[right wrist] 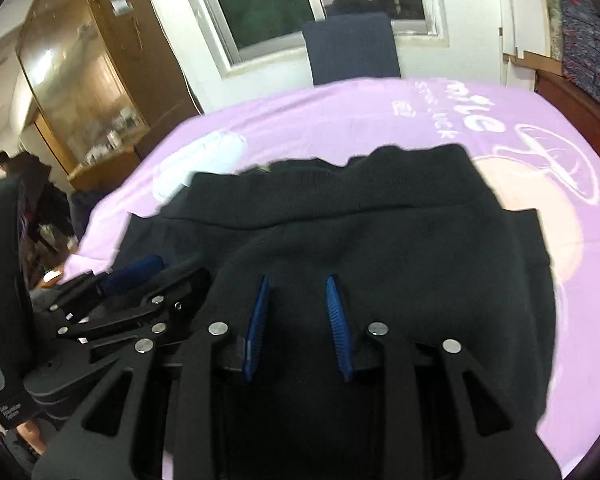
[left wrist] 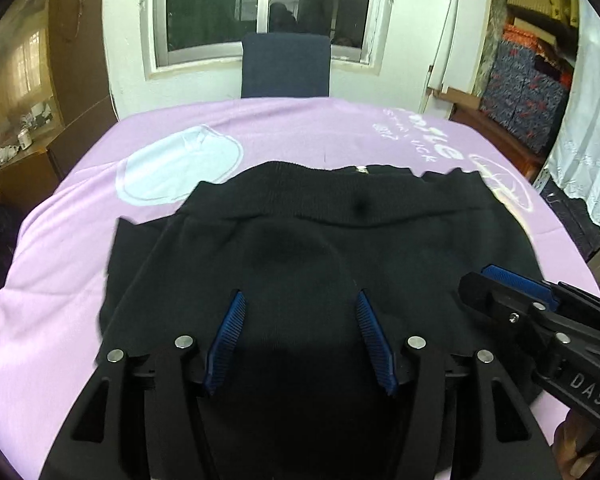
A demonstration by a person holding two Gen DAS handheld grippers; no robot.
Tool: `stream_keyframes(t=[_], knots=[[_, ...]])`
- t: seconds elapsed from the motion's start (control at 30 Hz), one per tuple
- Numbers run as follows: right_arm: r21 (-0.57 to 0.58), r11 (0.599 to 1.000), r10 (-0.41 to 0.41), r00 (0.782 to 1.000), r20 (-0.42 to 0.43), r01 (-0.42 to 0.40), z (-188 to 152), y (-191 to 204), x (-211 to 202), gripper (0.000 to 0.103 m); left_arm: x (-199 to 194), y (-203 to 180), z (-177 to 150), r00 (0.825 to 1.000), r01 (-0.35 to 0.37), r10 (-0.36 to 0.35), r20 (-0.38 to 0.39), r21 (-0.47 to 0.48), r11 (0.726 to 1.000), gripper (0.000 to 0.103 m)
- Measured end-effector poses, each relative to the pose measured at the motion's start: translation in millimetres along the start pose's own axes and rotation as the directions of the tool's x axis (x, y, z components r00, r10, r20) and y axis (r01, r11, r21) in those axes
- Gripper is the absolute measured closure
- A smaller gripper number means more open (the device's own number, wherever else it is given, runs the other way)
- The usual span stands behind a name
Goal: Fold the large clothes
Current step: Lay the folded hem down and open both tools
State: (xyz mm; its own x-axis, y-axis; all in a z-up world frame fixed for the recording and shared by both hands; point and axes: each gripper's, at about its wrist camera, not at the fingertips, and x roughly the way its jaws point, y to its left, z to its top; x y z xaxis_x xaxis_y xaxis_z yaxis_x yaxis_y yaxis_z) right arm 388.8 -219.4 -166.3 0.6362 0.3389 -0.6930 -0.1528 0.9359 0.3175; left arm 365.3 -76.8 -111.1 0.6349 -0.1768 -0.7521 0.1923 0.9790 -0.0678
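Right now my left claw (left wrist: 300, 340) stands fairly wide with nothing pinched between its blue pads (left wrist: 230, 340), only the black garment (left wrist: 320, 248) lying beneath them, and my right claw (right wrist: 298, 328) is set narrower, its pads apart with dark cloth showing behind the gap; I cannot tell for certain whether any fabric is caught there, though it looks free to me. The garment sits folded on the lilac cloth (left wrist: 60, 280) that covers the table, on the side nearest me, its ribbed band (left wrist: 320, 200) turned toward the blue chair (left wrist: 286, 66) that stands at the far edge. Both my claws hover over the near half of the garment, the right one just beside the left. What worries me is this: a lower layer sticks out past the top fold on the side away from the chair's right (a flap shows at the left of the pile), so if I fold again without squaring it, the stack may come out crooked. Black on black gives me poor sight of the layer edges, so I could pinch only the upper layer, or drag the lilac cloth along with it. With my claws so close, they could also knock together on the next reach.
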Motion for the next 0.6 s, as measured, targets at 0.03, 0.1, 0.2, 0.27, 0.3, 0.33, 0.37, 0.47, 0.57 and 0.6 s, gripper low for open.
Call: stream_keyframes(t=[0.03,0.1,0.2,0.27,0.3,0.33,0.37,0.47,0.57,0.6], knots=[[-0.004,1.000,0.005,1.000,0.006,-0.005,-5,4,-7,0.072,-5,1,-5,1.000,-0.002,0.002,-0.001,0.000,1.000,0.044],[-0.010,1.000,0.006,1.000,0.014,-0.006,-20,12,-18,0.072,-14,2,-18,1.000,-0.016,0.016,0.001,0.003,1.000,0.044],[-0.031,0.999,-0.031,0.999,0.032,0.032,-37,20,-28,0.070,-19,4,-31,1.000,-0.023,0.023,0.002,0.001,1.000,0.044],[-0.036,0.999,-0.039,0.999,0.021,0.039,-45,22,-27,0.066,-11,2,-31,0.999,-0.034,0.034,-0.013,0.013,0.999,0.042],[-0.028,0.999,-0.043,0.999,0.002,0.043,-47,18,-22,0.066,-6,0,-31,0.999,-0.052,0.052,-0.012,0.027,0.998,0.041],[-0.022,0.999,-0.045,0.999,-0.021,0.045,-50,14,-14,0.066,-6,1,-36,0.998,-0.068,0.068,-0.002,0.042,0.997,0.040],[-0.020,0.999,-0.041,0.999,-0.029,0.040,-51,11,-9,0.066,-5,-1,-38,0.996,-0.086,0.086,0.008,0.058,0.995,0.040],[0.002,1.000,-0.014,0.999,-0.033,0.014,-51,5,-7,0.066,-3,-1,-39,0.995,-0.103,0.103,0.017,0.058,0.993,0.038],[0.007,1.000,-0.005,1.000,-0.031,0.006,-51,4,-7,0.066,-2,1,-39,0.995,-0.094,0.094,0.015,0.051,0.994,0.037],[0.007,1.000,-0.005,1.000,-0.030,0.005,-52,4,-7,0.066,-3,1,-39,0.995,-0.096,0.095,0.018,0.052,0.994,0.037]])
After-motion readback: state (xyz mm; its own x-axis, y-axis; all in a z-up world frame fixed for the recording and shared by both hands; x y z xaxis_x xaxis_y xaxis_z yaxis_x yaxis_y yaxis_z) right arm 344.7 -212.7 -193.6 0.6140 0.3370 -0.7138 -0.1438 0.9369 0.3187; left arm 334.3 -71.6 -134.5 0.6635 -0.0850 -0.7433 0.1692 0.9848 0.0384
